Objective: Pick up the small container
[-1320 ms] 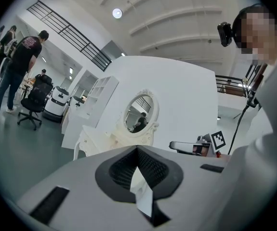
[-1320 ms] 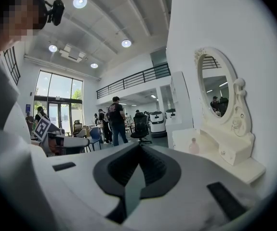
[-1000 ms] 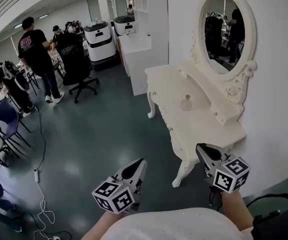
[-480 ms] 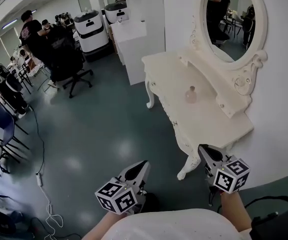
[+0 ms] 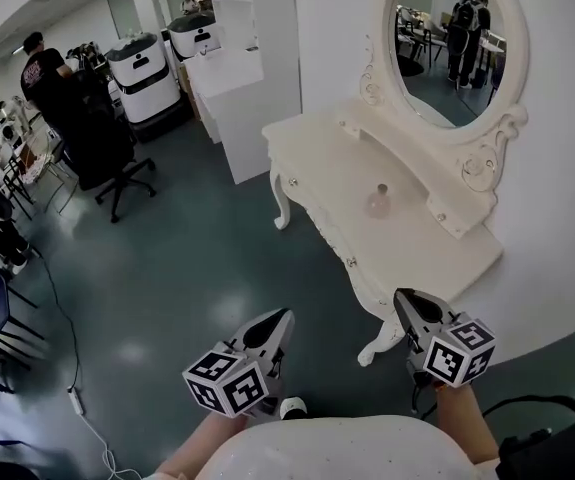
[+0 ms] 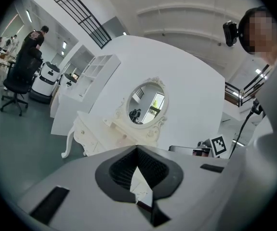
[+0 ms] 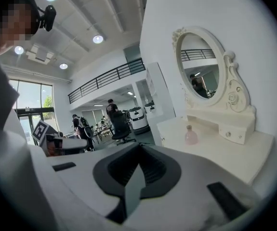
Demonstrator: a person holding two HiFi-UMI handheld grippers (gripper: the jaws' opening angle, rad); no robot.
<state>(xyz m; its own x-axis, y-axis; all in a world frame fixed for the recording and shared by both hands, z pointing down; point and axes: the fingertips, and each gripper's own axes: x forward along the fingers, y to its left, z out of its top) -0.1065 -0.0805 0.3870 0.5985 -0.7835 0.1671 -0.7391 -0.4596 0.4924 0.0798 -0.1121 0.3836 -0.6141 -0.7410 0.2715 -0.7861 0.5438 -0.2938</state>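
Observation:
The small container (image 5: 378, 201) is a pale pink bottle with a stopper. It stands upright on the white dressing table (image 5: 427, 258), just in front of the raised drawer shelf below the oval mirror (image 5: 449, 40). In the right gripper view the bottle (image 7: 191, 135) shows ahead and to the right of the jaws. My right gripper (image 5: 404, 299) hovers off the table's near corner, shut and empty. To its left, over the floor, my left gripper (image 5: 281, 319) is also shut with nothing in it. Both are well short of the bottle.
The table's curved legs (image 5: 380, 336) stand near my grippers. A white cabinet (image 5: 229, 108) and white machines (image 5: 142, 66) lie beyond the table's far end. A black office chair (image 5: 107, 158), more chairs and several people (image 5: 42, 68) fill the left. A cable (image 5: 77, 408) trails on the floor.
The dressing table has slid leftward in the head view and the bottle sits nearer the middle. Both grippers keep their spots low in the frame, still shut, now closer to the table's corner.

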